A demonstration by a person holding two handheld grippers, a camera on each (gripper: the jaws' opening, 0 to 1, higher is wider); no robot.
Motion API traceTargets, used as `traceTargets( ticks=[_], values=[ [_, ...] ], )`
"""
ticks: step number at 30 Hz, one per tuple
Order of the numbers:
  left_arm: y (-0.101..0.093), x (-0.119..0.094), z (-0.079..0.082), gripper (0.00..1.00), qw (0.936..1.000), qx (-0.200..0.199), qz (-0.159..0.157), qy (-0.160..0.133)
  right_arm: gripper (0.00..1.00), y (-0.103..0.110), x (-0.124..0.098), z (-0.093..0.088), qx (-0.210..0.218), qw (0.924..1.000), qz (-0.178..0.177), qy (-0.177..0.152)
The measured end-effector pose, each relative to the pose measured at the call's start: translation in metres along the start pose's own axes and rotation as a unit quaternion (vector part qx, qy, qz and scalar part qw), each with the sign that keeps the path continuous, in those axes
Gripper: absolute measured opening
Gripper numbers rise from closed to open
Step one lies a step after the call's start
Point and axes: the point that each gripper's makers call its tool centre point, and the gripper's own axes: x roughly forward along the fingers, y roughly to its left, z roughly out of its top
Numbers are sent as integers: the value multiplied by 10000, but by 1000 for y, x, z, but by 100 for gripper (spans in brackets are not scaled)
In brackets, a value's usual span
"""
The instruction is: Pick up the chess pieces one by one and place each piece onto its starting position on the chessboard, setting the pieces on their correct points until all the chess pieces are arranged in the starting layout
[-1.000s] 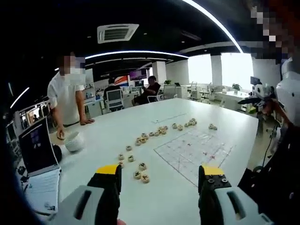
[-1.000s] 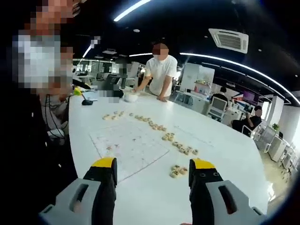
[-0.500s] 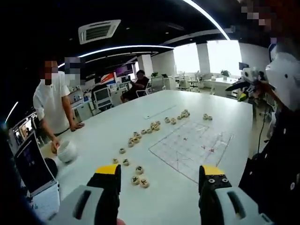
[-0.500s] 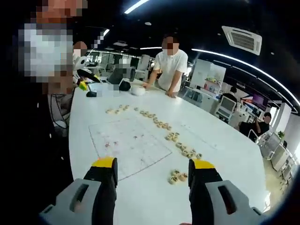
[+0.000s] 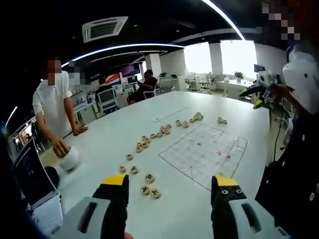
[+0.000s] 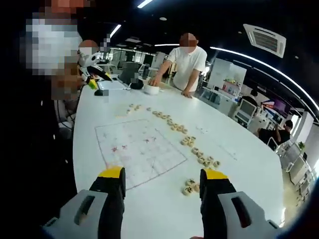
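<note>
A thin sheet chessboard (image 5: 205, 152) printed with a line grid lies flat on the white table (image 5: 124, 134); it also shows in the right gripper view (image 6: 134, 152). Round pale wooden chess pieces (image 5: 149, 190) lie loose beside it in a long row (image 5: 164, 130), with another small cluster (image 6: 190, 186) near my right jaw and a string of pieces (image 6: 172, 127) running away from it. My left gripper (image 5: 169, 180) is held open above the table, nothing between its yellow-tipped jaws. My right gripper (image 6: 159, 173) is open too, over the board's near edge.
A person in a white shirt (image 5: 50, 107) leans on the table's far side, a hand on a white bowl (image 5: 69, 160). A laptop (image 5: 30, 181) sits at the left. Another person's gripper (image 5: 259, 92) shows at the right. Seated people and desks fill the background.
Both views have shifted slightly as my hands moved; the table, board and pieces sit a little differently in frame. The pieces lie as before and both grippers stay open.
</note>
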Motion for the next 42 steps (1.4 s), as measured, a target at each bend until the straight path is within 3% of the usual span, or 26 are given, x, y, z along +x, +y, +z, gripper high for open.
traceTargets(
  ticks=[7, 26, 42],
  values=[
    [-5, 11, 5, 66, 9997, -32, -227, 33, 61, -2, -2, 7, -54, 9999, -97, -31],
    [-9, 22, 13, 65, 9991, 90, -387, 131, 61, 1, -7, 6, -19, 9999, -124, -22],
    [3, 40, 14, 65, 9982, 225, -435, 335, 60, 2, -7, -2, 36, 9999, -145, 45]
  ],
)
